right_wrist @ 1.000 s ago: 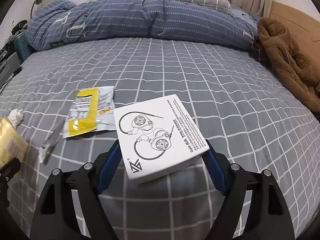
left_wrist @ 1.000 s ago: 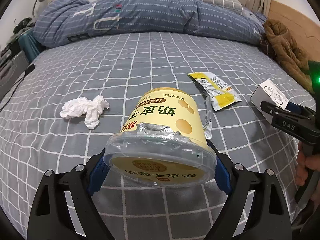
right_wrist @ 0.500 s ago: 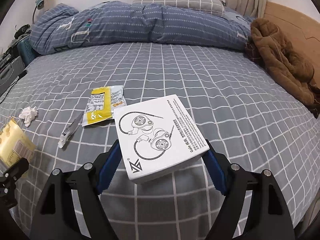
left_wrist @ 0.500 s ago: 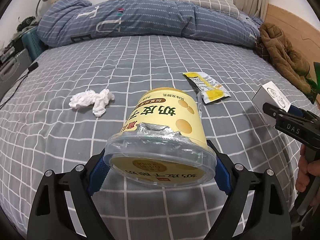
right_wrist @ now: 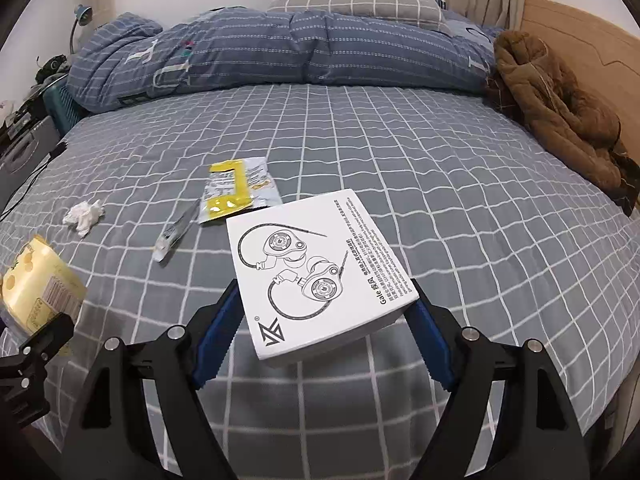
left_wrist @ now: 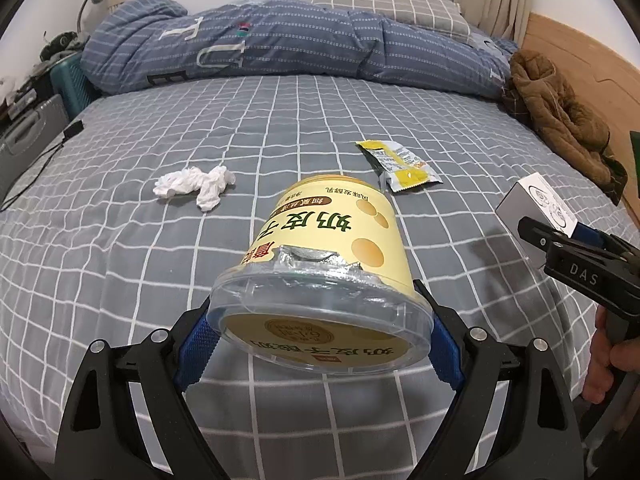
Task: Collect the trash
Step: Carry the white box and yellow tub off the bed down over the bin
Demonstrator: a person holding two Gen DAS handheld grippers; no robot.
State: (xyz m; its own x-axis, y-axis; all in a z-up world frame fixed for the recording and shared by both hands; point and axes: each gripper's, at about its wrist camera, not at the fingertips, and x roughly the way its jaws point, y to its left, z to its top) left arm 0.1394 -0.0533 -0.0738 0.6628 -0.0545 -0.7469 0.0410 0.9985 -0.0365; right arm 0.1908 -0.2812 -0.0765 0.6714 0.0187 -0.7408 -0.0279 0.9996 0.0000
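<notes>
My left gripper [left_wrist: 320,340] is shut on a yellow snack tub [left_wrist: 332,264] with a torn foil seal and clear lid, held above the bed. My right gripper [right_wrist: 324,332] is shut on a white earphone box [right_wrist: 316,268]; that box also shows in the left wrist view [left_wrist: 536,204]. A crumpled white tissue [left_wrist: 196,186] lies on the grey checked bedsheet [left_wrist: 120,280], also in the right wrist view [right_wrist: 84,214]. A yellow and silver wrapper [left_wrist: 400,166] lies further right, also in the right wrist view [right_wrist: 236,192], with a torn silver strip [right_wrist: 176,232] beside it.
A rolled blue quilt [left_wrist: 280,44] and a checked pillow [left_wrist: 384,4] lie at the far end of the bed. A brown jacket [right_wrist: 560,112] lies by the wooden headboard [right_wrist: 580,48] on the right. A teal case [left_wrist: 72,84] and a cable [left_wrist: 36,168] are at the left edge.
Both grippers have risen and pulled back from the bed with their loads; the tissue, wrapper and strip look farther away. Neither grip has changed.
</notes>
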